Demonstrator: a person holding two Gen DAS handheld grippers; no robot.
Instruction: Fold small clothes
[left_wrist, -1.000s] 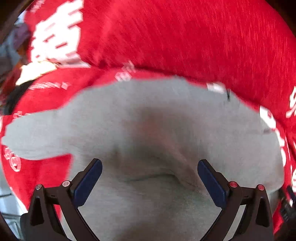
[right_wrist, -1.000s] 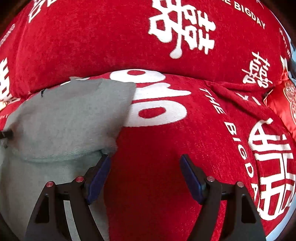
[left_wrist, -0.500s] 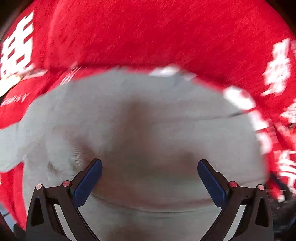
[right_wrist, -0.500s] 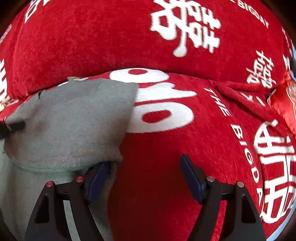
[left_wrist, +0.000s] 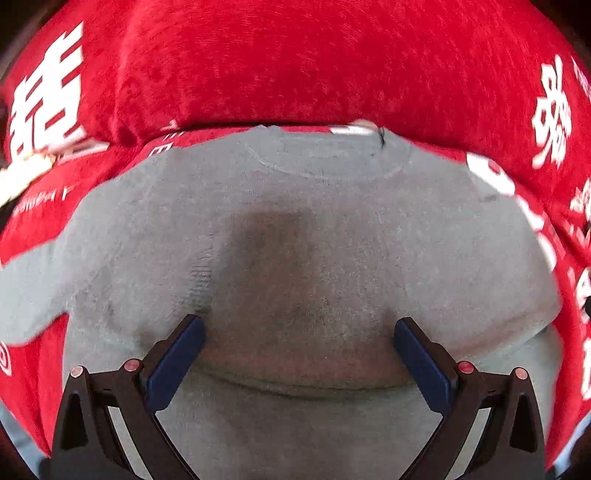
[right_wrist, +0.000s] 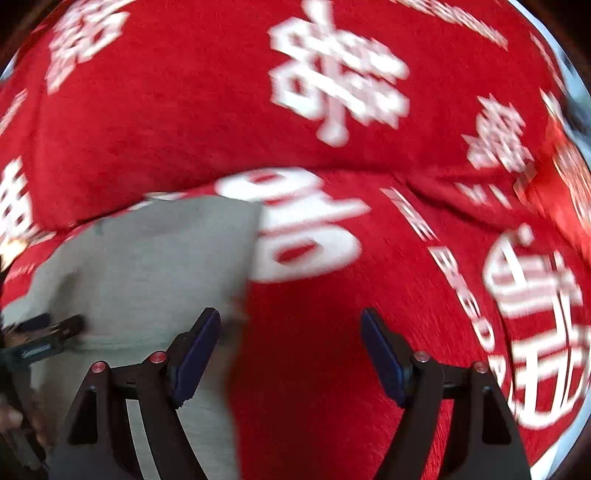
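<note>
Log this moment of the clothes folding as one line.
stage: mid-fold | grey top: partly folded on red cover | left hand-held gripper: open, over top | right hand-held gripper: open, at top's edge, empty

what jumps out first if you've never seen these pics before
The bright red cover with big white characters fills both views. A small grey sweater lies spread on it, neckline toward the back cushion, its lower part folded up. The left gripper hangs open over the sweater; the right gripper is open at its edge.
</note>
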